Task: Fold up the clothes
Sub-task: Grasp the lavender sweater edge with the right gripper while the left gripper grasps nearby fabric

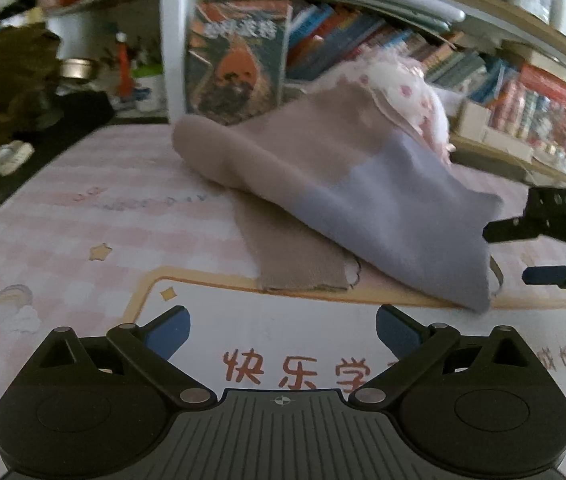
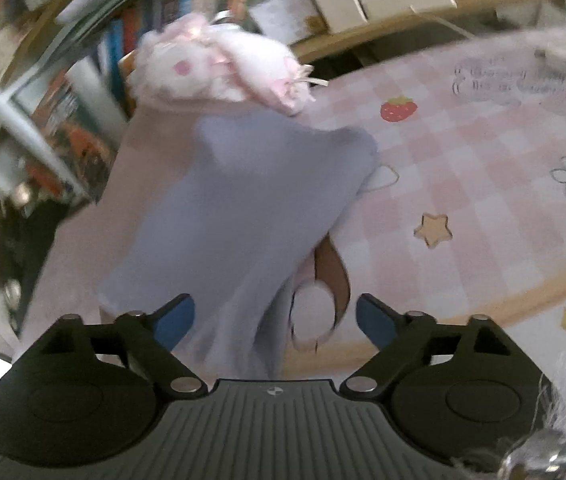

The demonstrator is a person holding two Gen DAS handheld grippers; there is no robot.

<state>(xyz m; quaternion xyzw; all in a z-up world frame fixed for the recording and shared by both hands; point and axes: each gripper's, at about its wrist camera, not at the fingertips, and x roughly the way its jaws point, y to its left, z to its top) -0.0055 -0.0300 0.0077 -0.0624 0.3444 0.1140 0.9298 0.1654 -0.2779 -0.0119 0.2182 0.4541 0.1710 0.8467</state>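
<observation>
A beige and lavender garment (image 1: 347,184) lies crumpled on the pink checked mat (image 1: 123,216), with a flat beige part spread toward me. My left gripper (image 1: 283,332) stands open just short of it, over printed red characters, with nothing between its fingers. At the right edge of the left wrist view, my right gripper (image 1: 507,256) is open beside the garment's lavender corner. In the right wrist view the lavender cloth (image 2: 239,200) runs down between the wide-apart fingers of the right gripper (image 2: 275,320). Behind the garment sits a frilly white and pink garment (image 2: 219,68).
A bookshelf (image 1: 483,80) packed with books runs behind the table, with a white upright post (image 1: 173,40). Dark clothing (image 1: 7,80) and a steel bowl (image 1: 77,68) are off the table's left edge. Bare checked mat (image 2: 483,168) stretches to the right.
</observation>
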